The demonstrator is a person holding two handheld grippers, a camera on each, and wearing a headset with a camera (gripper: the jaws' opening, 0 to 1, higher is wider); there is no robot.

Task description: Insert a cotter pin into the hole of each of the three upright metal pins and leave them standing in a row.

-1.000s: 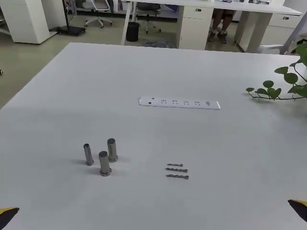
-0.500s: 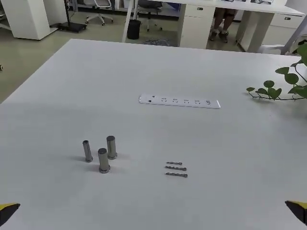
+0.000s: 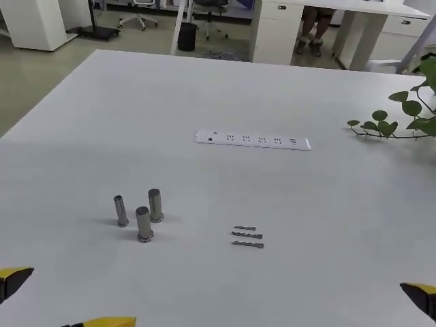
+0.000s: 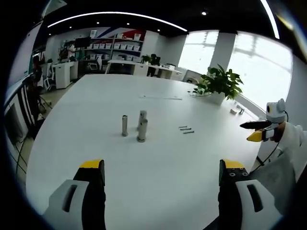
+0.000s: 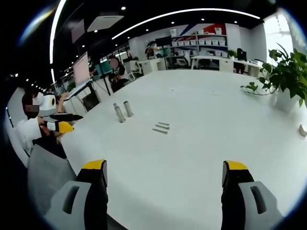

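Three upright metal pins (image 3: pixel 143 223) stand in a loose cluster on the white table, left of centre. Three cotter pins (image 3: pixel 246 236) lie side by side to their right. In the left gripper view the metal pins (image 4: pixel 142 130) and cotter pins (image 4: pixel 186 129) sit well ahead of my left gripper (image 4: pixel 162 167), which is open and empty. The right gripper (image 5: pixel 164 167) is also open and empty, far from the metal pins (image 5: pixel 118 114) and cotter pins (image 5: pixel 160 127). Yellow fingertips (image 3: pixel 12 278) of the left gripper show at the bottom left corner, and the right gripper's fingertips (image 3: pixel 419 294) at the bottom right.
A white power strip (image 3: pixel 252 140) lies farther back at the table's middle. A trailing green plant (image 3: pixel 402 116) reaches in at the far right. Desks, chairs and a seated person are beyond the table's far edge.
The head camera has tilted, so the whole scene sits slightly higher. The left gripper's yellow tips have come further into the bottom left. Pins and cotter pins have not moved.
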